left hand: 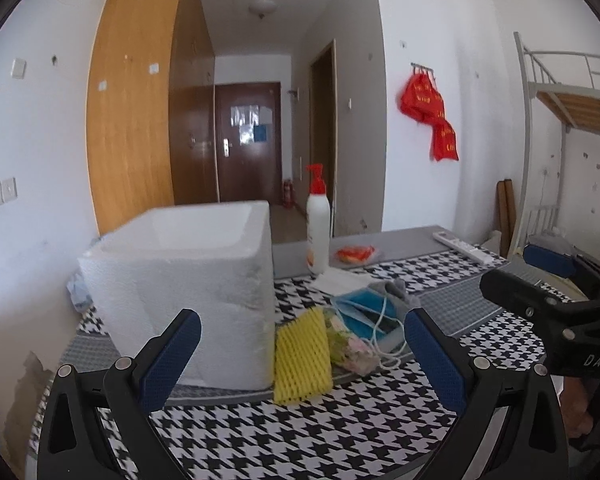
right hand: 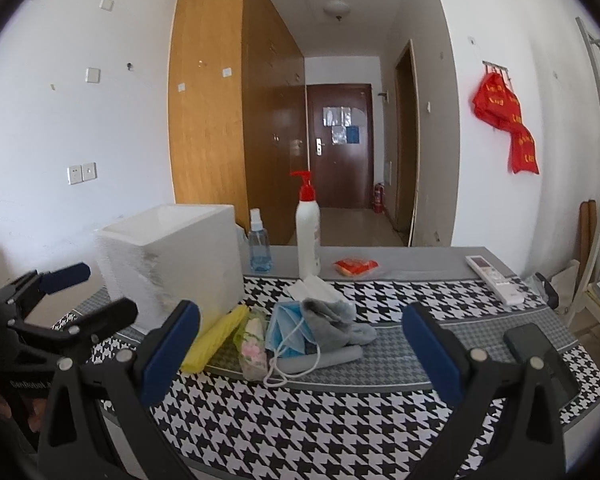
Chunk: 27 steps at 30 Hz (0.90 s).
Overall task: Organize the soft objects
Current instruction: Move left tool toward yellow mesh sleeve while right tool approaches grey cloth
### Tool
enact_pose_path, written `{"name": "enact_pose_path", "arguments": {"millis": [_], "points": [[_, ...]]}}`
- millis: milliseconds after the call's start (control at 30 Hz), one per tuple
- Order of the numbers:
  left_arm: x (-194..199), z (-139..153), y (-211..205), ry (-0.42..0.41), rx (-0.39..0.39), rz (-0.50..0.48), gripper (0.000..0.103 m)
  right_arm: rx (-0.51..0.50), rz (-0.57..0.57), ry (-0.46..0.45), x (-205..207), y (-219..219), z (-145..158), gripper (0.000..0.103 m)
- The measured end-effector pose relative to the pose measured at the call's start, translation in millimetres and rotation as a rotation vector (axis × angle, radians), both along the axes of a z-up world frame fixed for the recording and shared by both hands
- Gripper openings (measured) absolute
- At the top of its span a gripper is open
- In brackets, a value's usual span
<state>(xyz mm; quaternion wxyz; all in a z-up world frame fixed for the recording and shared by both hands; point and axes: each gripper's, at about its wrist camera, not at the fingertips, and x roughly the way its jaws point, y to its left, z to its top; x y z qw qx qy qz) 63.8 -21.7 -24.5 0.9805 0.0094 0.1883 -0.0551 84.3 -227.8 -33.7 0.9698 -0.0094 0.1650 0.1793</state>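
Observation:
A white foam box [left hand: 180,280] [right hand: 176,264] stands open-topped on the houndstooth tablecloth. Beside its right side lie a yellow foam net sleeve [left hand: 302,356] [right hand: 216,338], a floral soft pouch [left hand: 350,346] [right hand: 254,346], a blue face mask [left hand: 366,316] [right hand: 290,332] and grey socks [right hand: 336,320]. My left gripper [left hand: 302,356] is open and empty, low in front of the box and sleeve. My right gripper [right hand: 300,354] is open and empty, in front of the mask and socks. Each gripper shows at the edge of the other's view.
A white pump bottle with red top [left hand: 318,228] [right hand: 308,236], a blue spray bottle [right hand: 259,248], an orange packet [right hand: 355,267], folded white tissue [right hand: 314,288], a white remote [right hand: 494,278] and a dark phone [right hand: 540,354] are on the table. A bunk bed frame [left hand: 560,92] stands at right.

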Motion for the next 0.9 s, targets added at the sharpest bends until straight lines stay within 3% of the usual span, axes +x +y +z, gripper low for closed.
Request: {"name": "enact_pose_path", "arguments": {"millis": [767, 900], "points": [[35, -45, -14, 0.165, 0.065, 0.015, 0.102, -0.036, 0.025, 0.138, 39, -1, -28, 0.102], [40, -51, -15, 0.192, 0.066, 0.004, 0.089, -0.045, 0.029, 0.150, 43, 0, -31, 0.102]]}}
